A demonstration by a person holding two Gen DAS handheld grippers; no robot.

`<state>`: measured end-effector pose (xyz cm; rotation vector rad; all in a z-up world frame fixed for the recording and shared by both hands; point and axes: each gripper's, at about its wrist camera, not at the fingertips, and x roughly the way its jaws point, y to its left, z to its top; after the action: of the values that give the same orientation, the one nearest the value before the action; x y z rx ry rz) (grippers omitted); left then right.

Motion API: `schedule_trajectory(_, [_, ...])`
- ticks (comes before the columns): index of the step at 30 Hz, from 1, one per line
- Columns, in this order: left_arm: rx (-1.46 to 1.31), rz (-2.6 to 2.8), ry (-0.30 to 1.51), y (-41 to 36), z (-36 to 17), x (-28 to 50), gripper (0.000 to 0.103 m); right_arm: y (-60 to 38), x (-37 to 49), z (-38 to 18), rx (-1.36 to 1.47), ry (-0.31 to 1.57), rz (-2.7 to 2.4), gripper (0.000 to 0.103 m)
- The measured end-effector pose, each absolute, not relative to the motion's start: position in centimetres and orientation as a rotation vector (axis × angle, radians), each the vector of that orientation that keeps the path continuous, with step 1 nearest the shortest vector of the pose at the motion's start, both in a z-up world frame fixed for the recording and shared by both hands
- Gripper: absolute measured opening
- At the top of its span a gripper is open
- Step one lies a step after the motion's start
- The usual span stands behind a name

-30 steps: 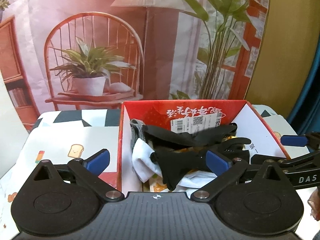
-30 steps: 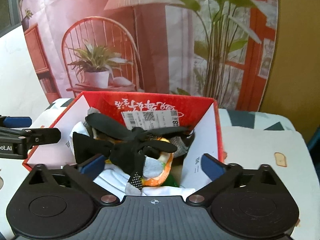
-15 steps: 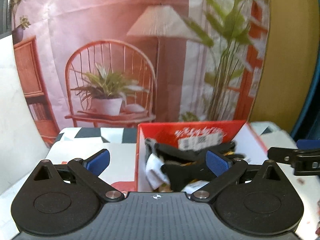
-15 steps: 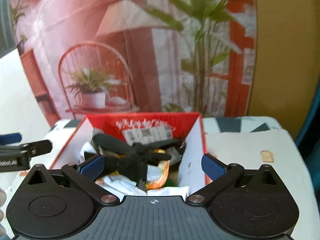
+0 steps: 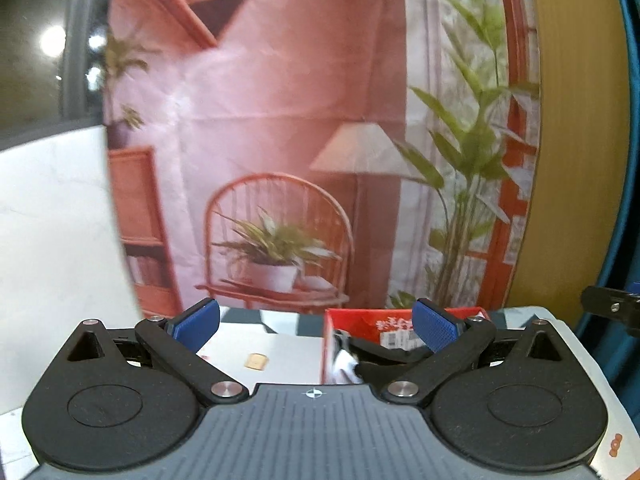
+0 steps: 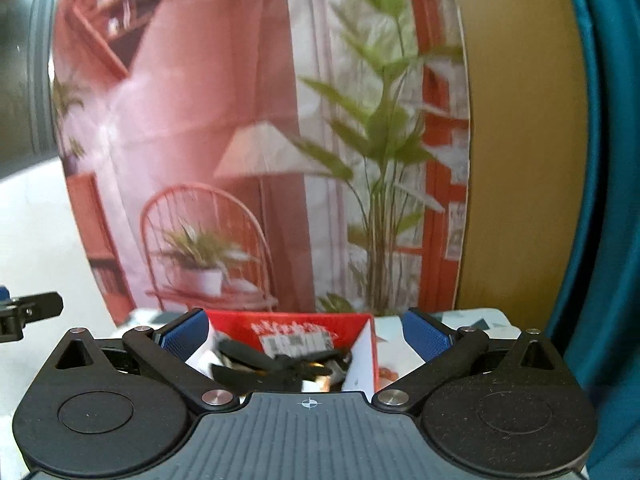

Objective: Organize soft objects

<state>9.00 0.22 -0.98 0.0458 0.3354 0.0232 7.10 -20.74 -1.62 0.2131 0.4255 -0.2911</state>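
One printed backdrop (image 5: pixel 280 128) stood behind one bench (image 5: pixel 280 354); one red box (image 6: pixel 362 330) on it held piled dark and white soft items (image 6: pixel 280 366), count unclear through blur. Left gripper (image 5: pixel 316 322) and right gripper (image 6: pixel 306 330) both gaped apart, empty.

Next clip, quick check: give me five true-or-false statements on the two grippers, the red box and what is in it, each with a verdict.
1. The left gripper is open with nothing between its fingers. True.
2. The right gripper is clamped on a black cloth. False: it is open and holds nothing.
3. The red box is empty. False: black cloth and white cloth lie inside it.
4. A white barcode label sits on the box's inner back wall. True.
5. The box stands on bare wood. False: it stands on a white patterned tablecloth.
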Motion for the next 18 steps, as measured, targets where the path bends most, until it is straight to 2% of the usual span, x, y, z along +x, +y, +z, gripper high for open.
schedule_trajectory(10, [0.042, 0.087, 0.262, -0.3, 1.2, 1.8, 0.103, -19.7, 0.8, 0.9, 0.240, 0.363, -0.277, 0.103])
schedule_trajectory(18, [0.024, 0.104, 0.243, 0.2, 1.5, 0.3, 0.103, -19.3, -1.1, 1.6, 0.240, 0.334, -0.283, 0.103])
